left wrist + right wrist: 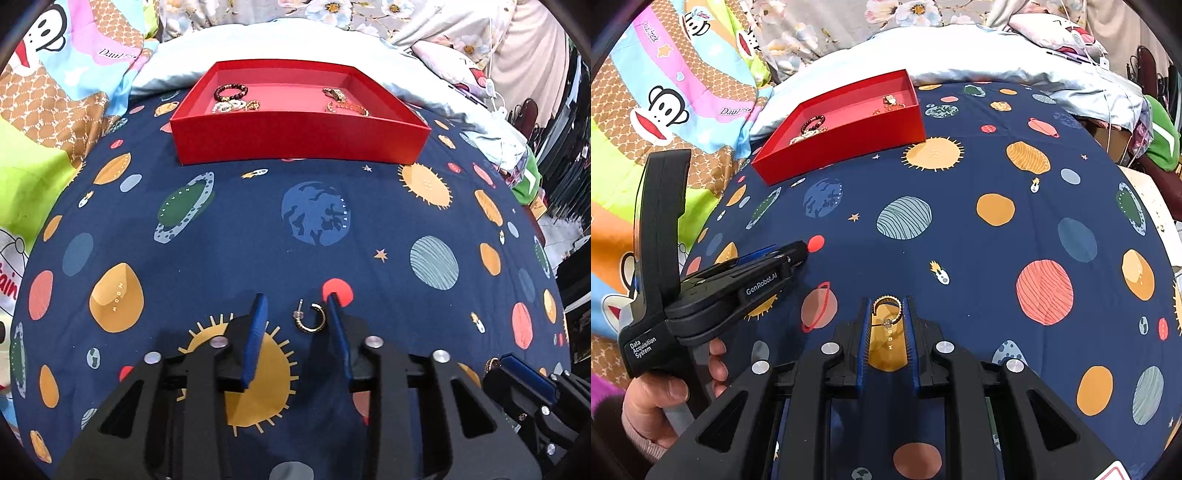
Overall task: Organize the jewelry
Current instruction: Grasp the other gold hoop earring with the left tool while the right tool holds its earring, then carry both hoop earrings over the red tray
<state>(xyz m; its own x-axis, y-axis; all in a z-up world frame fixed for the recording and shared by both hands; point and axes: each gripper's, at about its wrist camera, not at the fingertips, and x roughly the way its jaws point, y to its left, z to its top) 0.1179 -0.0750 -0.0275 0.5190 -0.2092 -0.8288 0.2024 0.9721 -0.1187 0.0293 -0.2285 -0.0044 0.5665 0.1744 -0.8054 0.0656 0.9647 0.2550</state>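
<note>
In the left wrist view, the red box [299,142] sat at upper centre on the planet-print sheet [258,258], open-topped, its near wall hiding part of the floor. Inside, at its left, lay a dark bead bracelet [229,93] with a pale bracelet [229,107] just in front of it and a small gold piece [253,106] beside that. At its right lay a gold-brown piece [335,94] and an orange bracelet [347,108], half cut off by the wall (what kind the two gold pieces were could not be told). At lower centre the left gripper [297,310] stood with its jaws apart, and a gold hoop earring [311,318] lay on the sheet between the blue pads, close to the right one; contact could not be judged. At the lower right edge the right gripper [517,373] showed only partly, with a bit of gold at its tip.

In the right wrist view, the box [849,142] sat at upper left, angled, with the bead bracelet [813,123] and pale pieces toward its left end and small gold and orange pieces [892,103] at its right end, too small to sort. At lower centre the right gripper [886,308] had closed its pads on a second earring [886,309], the hoop reaching past the tips and the post crossing between them. The left gripper [798,253] lay along the sheet at left, held by a hand [668,391] at lower left; its tip covered the first earring.
</note>
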